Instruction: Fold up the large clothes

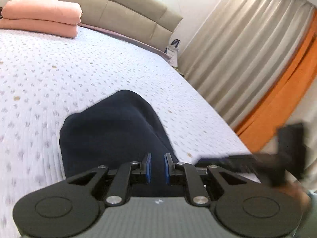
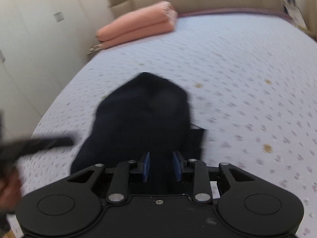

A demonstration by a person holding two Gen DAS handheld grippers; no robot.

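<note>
Both grippers hang over a dark navy garment lying bunched on the bed. Left gripper (image 1: 158, 167) has its blue pads (image 1: 148, 166) drawn close, a narrow gap between them; the dark navy garment (image 1: 111, 127) fills that gap from behind, but whether the pads pinch cloth I cannot tell. Right gripper (image 2: 162, 165) shows its blue pads (image 2: 146, 165) a little wider apart, partly open, with the garment (image 2: 142, 115) showing dark between them; no fold of cloth is clearly caught, and motion blur smears the edges.

The garment sits as a humped heap on the white dotted bedspread (image 1: 59, 69), near the foot side closest to the cameras. Well apart from it, by the beige padded headboard (image 1: 118, 10), rests a folded pink blanket (image 1: 41, 15). Beige curtains (image 1: 247, 39) and an orange drape (image 1: 287, 99) hang beyond the bed's edge.
</note>
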